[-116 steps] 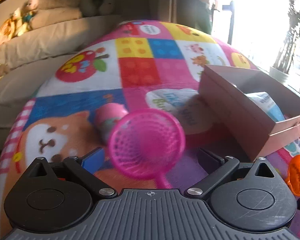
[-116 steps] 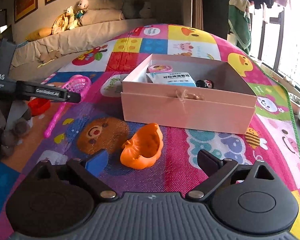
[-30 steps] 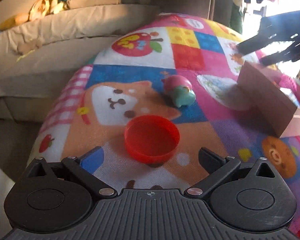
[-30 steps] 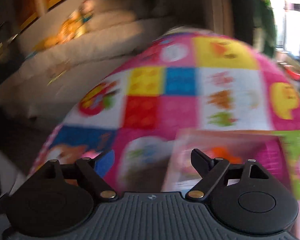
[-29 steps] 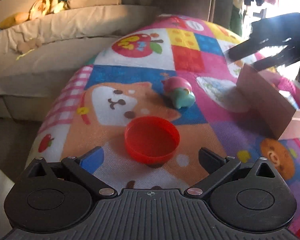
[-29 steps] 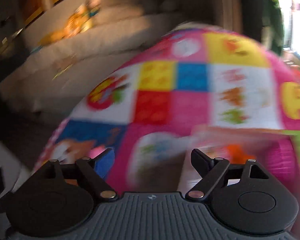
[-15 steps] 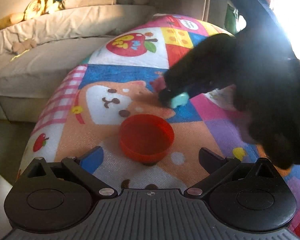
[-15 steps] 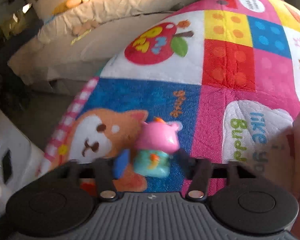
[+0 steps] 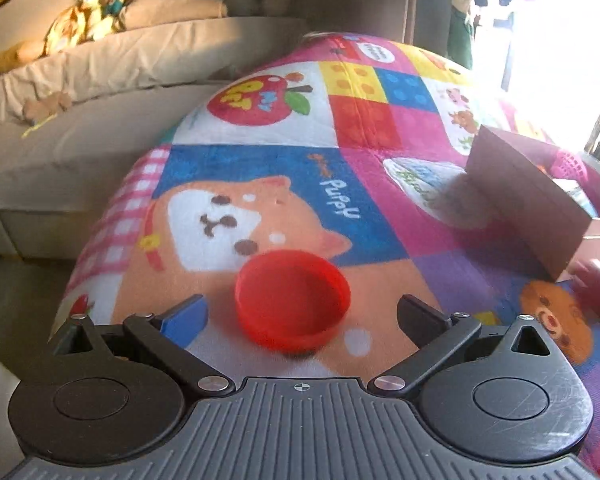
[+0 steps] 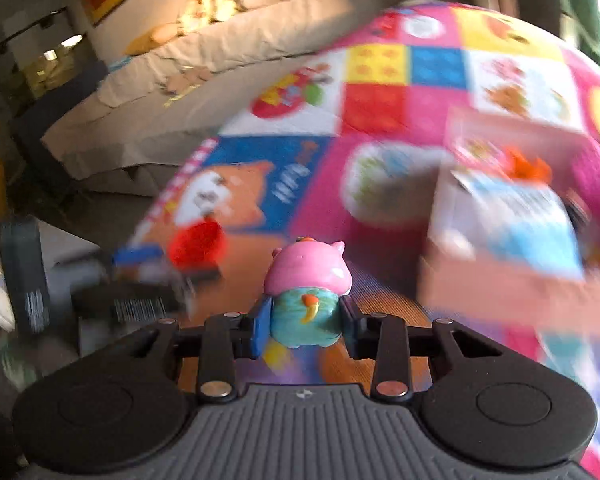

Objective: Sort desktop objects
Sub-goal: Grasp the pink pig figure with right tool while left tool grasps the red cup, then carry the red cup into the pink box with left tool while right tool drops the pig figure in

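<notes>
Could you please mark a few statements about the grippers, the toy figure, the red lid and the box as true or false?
1. The right gripper is closed on the pink-and-teal toy figure. True.
2. The left gripper holds the red lid. False: its jaws stand open, and the lid lies on the mat between them.
3. The pink box is empty. False: the right wrist view shows a blue-and-white packet and an orange item inside.
4. The red lid lies open side up. True.
</notes>
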The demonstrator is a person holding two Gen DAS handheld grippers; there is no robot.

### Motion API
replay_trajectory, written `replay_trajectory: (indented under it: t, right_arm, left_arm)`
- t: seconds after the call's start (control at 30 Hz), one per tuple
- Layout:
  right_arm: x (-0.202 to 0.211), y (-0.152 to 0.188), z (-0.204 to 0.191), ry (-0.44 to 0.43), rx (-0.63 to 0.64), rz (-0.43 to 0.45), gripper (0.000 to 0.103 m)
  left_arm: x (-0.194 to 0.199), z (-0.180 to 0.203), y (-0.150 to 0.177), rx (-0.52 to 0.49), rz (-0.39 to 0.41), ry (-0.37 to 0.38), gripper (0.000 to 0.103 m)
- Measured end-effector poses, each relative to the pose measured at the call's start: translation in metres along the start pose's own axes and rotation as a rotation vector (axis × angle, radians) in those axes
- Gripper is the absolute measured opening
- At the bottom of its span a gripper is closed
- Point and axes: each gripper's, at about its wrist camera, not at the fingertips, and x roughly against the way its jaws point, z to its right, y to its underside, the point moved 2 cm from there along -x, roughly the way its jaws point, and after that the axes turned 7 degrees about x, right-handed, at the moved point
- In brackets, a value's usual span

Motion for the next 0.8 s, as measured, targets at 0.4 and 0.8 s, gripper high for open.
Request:
replay_trajectory:
  t: [0.4, 0.8]
  right_arm:
    - [0.050, 0.076, 0.026, 0.106, -0.051, -0.007, 0.035]
    - [0.111, 0.082, 0.045, 0.182, 0.021, 0.072, 0.036]
  left_arm:
    - [-0.005, 0.022, -0.004, -0.091, -0.037, -0.046, 0.069]
    - [0.101, 0.146, -0.004, -0.282, -0.012, 0.396, 0.069]
